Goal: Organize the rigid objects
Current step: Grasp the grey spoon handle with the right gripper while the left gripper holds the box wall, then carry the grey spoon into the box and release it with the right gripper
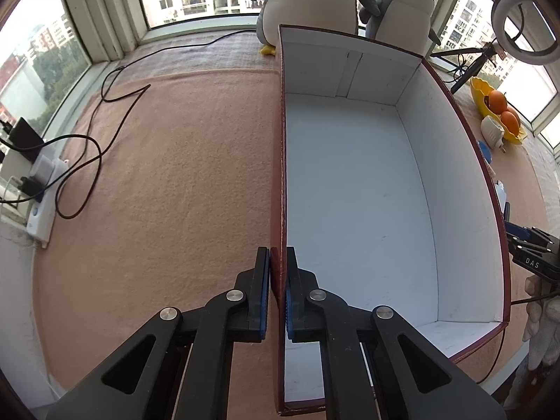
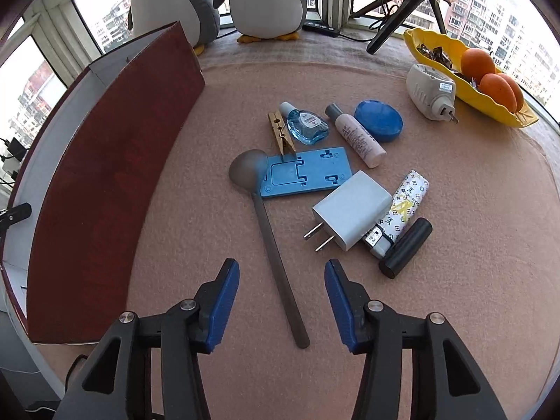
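Observation:
My left gripper [image 1: 278,280] is shut on the left wall of the dark red box [image 1: 280,161], whose white inside holds nothing. The box also shows in the right wrist view [image 2: 105,182], at left. My right gripper [image 2: 281,301] is open and empty above the handle of a grey spoon [image 2: 273,245]. Beyond it lie a blue phone stand [image 2: 301,175], a white charger [image 2: 350,210], a patterned lighter [image 2: 402,210], a black cylinder [image 2: 406,248], a small white bottle [image 2: 357,136], a blue glass bottle [image 2: 306,126], a wooden clothespin [image 2: 280,133] and a blue round tin [image 2: 378,120].
Two plush penguins [image 2: 266,0] stand at the back by the window. A yellow dish with oranges [image 2: 490,80] and a white plug-in device [image 2: 432,92] sit at right, by a tripod [image 2: 395,17]. A power strip with cables [image 1: 42,182] lies at left.

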A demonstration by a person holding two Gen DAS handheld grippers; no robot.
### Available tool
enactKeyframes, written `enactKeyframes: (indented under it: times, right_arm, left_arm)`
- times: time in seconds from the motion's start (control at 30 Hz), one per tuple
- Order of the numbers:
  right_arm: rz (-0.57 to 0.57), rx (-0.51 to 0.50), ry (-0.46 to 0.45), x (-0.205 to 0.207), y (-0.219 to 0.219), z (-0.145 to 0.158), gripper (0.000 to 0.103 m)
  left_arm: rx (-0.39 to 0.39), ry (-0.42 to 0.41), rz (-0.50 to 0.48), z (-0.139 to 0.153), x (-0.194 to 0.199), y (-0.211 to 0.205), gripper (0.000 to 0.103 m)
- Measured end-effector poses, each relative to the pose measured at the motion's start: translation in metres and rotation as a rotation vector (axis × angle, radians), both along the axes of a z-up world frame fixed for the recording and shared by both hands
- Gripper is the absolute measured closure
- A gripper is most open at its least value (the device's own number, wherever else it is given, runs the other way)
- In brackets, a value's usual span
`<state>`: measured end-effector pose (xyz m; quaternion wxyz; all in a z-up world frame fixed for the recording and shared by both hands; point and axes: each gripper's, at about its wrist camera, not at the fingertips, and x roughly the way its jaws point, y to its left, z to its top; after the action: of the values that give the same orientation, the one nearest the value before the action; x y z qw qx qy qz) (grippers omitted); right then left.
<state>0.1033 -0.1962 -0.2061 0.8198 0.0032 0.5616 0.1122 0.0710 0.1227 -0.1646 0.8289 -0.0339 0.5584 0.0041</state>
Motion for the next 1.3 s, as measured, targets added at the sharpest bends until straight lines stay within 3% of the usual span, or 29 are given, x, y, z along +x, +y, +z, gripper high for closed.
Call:
enactKeyframes:
  times: [0.2,0.53,0.67,0.77,0.8,0.87,1.3]
  right_arm:
    - [0.010,0.013,0.049,0.012,-0.001,-0.011,0.067]
    - [0.060,-0.008,0.070,0.033,0.015,-0.019,0.067]
    - [0.097,-0.073,0.064,0.040,0.026,-0.021,0.069]
    - [0.117,-0.095,0.060,0.040,0.029,-0.021,0.077]
    - [0.113,-0.089,0.065,0.040,0.028,-0.021,0.086]
    - [0.094,-0.058,0.075,0.039,0.022,-0.021,0.095]
    - [-0.037,0.114,0.060,-0.002,-0.009,-0.007,0.096]
  left_arm:
    - [0.002,-0.002,0.001,0.000,-0.001,-0.001,0.097]
    - [0.004,-0.002,-0.002,-0.001,-0.001,-0.001,0.097]
    - [0.006,-0.003,-0.001,-0.001,-0.001,0.000,0.097]
    - [0.006,-0.001,0.002,-0.001,-0.001,-0.001,0.097]
    - [0.006,0.000,0.003,-0.001,-0.001,-0.001,0.097]
    - [0.007,0.002,0.004,-0.002,0.000,-0.001,0.097]
    - [-0.002,0.013,-0.015,-0.003,0.000,0.000,0.097]
